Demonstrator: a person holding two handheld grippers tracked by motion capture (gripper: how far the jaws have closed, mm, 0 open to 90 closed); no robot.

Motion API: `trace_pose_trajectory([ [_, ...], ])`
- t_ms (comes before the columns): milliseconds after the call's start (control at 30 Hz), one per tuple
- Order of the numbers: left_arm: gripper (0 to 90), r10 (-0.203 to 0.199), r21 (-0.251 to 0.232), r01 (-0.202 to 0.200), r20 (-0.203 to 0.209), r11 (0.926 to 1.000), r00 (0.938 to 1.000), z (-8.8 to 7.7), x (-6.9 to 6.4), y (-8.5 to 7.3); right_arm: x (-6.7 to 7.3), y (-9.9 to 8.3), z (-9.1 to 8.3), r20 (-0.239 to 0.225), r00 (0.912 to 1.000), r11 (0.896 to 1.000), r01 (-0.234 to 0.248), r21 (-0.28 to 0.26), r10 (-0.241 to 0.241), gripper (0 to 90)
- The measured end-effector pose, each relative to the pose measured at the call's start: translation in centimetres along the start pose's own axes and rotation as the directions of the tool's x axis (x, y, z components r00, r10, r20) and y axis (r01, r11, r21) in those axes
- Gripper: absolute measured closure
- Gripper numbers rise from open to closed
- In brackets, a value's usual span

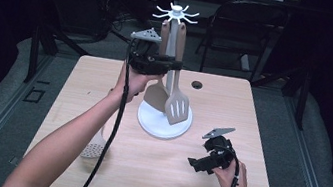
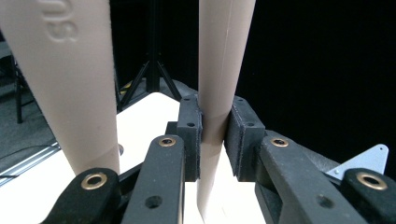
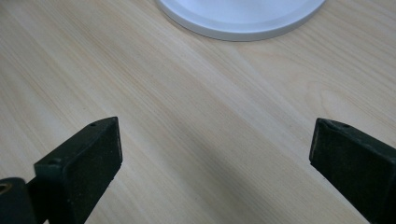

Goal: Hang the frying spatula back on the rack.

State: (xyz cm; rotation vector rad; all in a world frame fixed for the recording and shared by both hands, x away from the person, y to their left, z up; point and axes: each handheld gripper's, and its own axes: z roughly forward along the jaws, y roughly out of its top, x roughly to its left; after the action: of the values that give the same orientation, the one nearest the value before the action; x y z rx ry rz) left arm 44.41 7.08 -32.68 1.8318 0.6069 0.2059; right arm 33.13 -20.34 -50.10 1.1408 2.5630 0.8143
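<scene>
The right tongs (image 1: 194,162) lie nearest, low over the surface (image 1: 232,114) by its right front, jaws spread wide and empty. On the surface stands a white rack (image 1: 164,121) with a round base and hooked crown. Two beige tools hang from it, handles upright, heads down: a slotted turner (image 1: 176,108) and a spatula (image 1: 156,97). The left tongs (image 1: 175,65) are clenched on the turner's vertical handle. A skimmer (image 1: 94,149) lies flat near the left front.
</scene>
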Motion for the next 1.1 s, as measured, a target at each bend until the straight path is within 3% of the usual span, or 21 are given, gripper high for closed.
trace_pose_trajectory([
  [200,77.3,-0.009,0.007,0.009,-0.012,0.9999,0.9999,0.29,0.34,-0.15,-0.01,0.00,0.00,0.000,1.0000,1.000,0.001,0.000,-0.001,2.2],
  [500,77.2,0.022,0.017,-0.021,-0.061,0.9996,0.9979,0.49,0.34,0.08,0.04,0.00,0.05,0.001,1.0000,1.000,0.001,0.002,-0.001,2.2],
  [700,77.2,0.041,0.020,-0.040,-0.107,0.9990,0.9934,0.62,0.23,0.22,0.02,0.02,0.06,-0.003,1.0000,1.000,0.001,0.010,-0.001,2.2],
  [1100,77.1,0.031,0.011,-0.029,-0.126,0.9995,0.9915,0.67,0.23,0.21,0.09,0.02,0.09,-0.003,1.0000,1.000,0.001,0.004,-0.001,2.3],
])
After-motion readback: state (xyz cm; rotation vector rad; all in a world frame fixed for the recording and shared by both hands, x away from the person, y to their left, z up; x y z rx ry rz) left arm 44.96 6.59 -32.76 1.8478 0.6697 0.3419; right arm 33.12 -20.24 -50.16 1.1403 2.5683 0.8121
